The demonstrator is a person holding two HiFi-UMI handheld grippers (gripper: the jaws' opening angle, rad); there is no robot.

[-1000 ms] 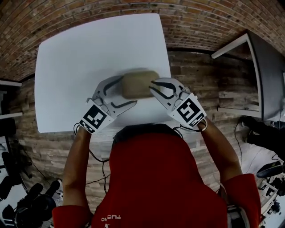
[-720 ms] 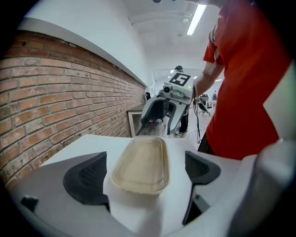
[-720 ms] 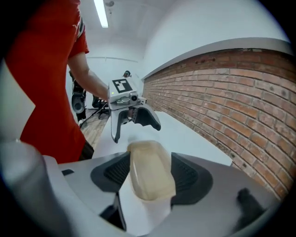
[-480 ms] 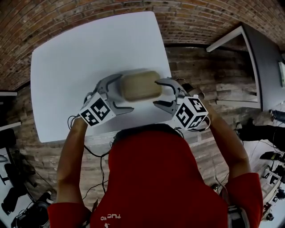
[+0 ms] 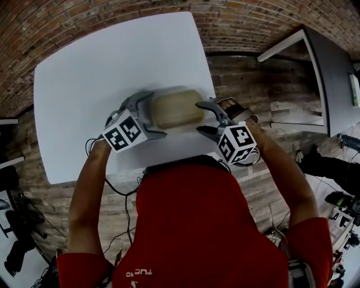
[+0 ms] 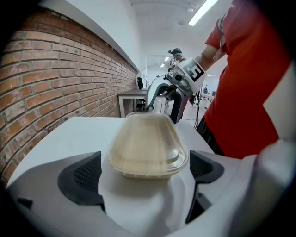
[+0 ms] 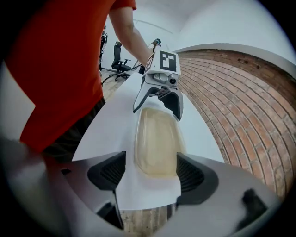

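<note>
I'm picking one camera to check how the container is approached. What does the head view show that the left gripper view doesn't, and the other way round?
Only the head view shows the white table's whole outline and the marker cube on the left gripper. Only the left gripper view shows the container's clear lid, that gripper's pads wide apart at its near end, and a ceiling light. Both show the container, the table, the right gripper at the far end and the red shirt.
</note>
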